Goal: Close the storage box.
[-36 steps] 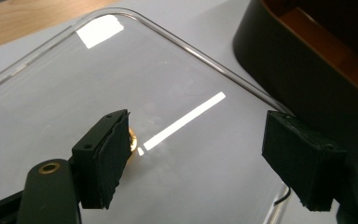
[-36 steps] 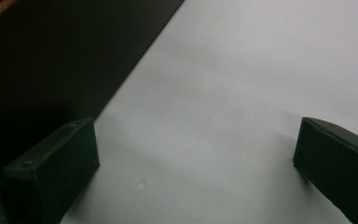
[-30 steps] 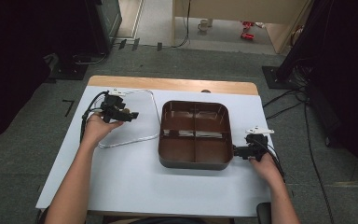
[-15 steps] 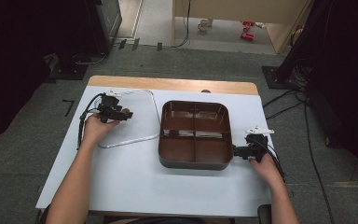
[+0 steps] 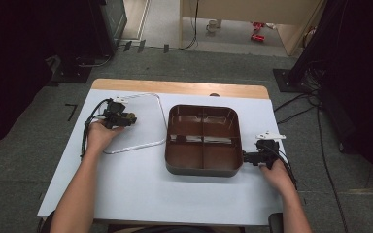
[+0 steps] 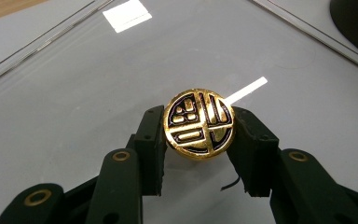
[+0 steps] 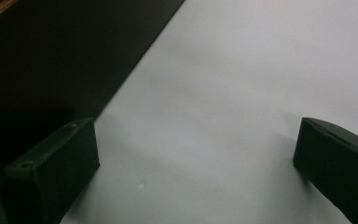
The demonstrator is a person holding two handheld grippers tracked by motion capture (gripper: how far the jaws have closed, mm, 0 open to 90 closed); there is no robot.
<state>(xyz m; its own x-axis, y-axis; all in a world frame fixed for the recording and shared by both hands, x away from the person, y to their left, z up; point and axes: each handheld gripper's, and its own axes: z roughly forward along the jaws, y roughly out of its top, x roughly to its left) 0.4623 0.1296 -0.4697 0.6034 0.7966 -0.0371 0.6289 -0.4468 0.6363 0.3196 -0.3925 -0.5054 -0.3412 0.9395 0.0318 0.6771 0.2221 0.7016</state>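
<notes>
While the high view blurs it, the left tool (image 6: pixel 199 140) clenches a gold disc (image 6: pixel 199 125).

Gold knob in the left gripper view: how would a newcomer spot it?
Start at the brown tray mid-table, then go left to the clear lid. On it sits a round gold knob with black line patterning, clamped by the left hand-held gripper.
</notes>
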